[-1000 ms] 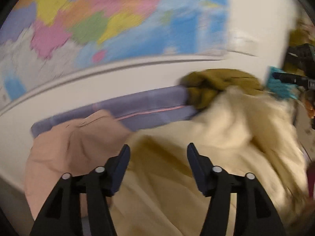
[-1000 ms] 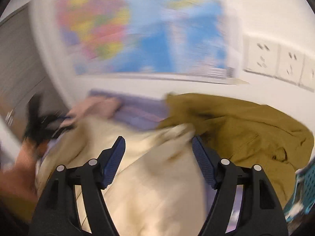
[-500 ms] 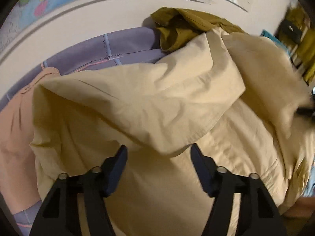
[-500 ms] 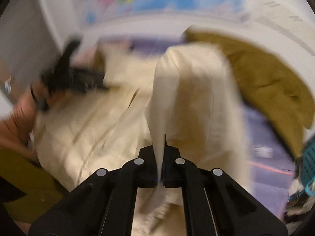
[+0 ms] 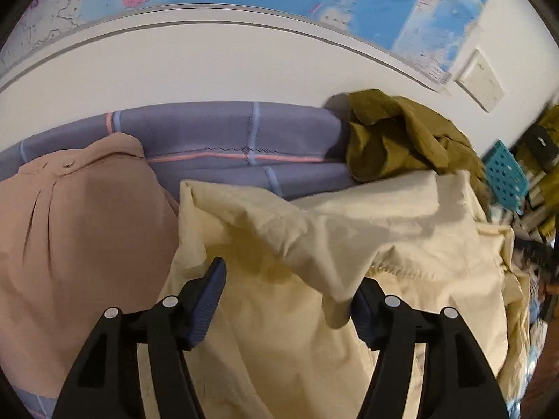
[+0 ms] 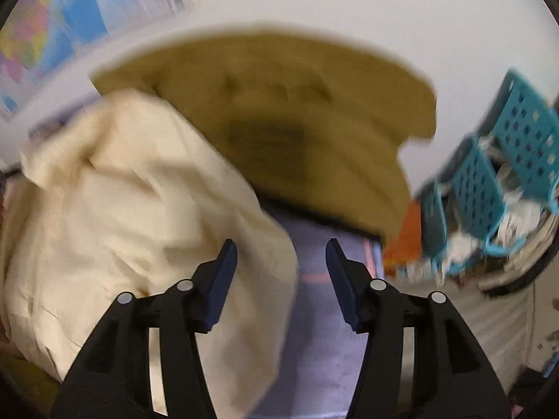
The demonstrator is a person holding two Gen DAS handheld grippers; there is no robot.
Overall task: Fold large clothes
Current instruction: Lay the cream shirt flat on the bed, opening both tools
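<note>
The cream garment [image 5: 349, 244] sprawls over the bed [image 5: 216, 139] — a loose flap hangs between the left gripper [image 5: 286, 296]'s wide, just-opened fingers; the right gripper [image 6: 281, 272], just reopened, grips nothing, cloth at its left finger.

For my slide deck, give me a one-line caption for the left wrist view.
Open left gripper over a cream garment, between pink and olive clothes.

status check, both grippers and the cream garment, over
Left gripper open over the cream garment, gripping nothing. Right gripper open, jaws just reopened, cloth edge between them, unpinched. Olive garment heaped at the wall behind.
</note>
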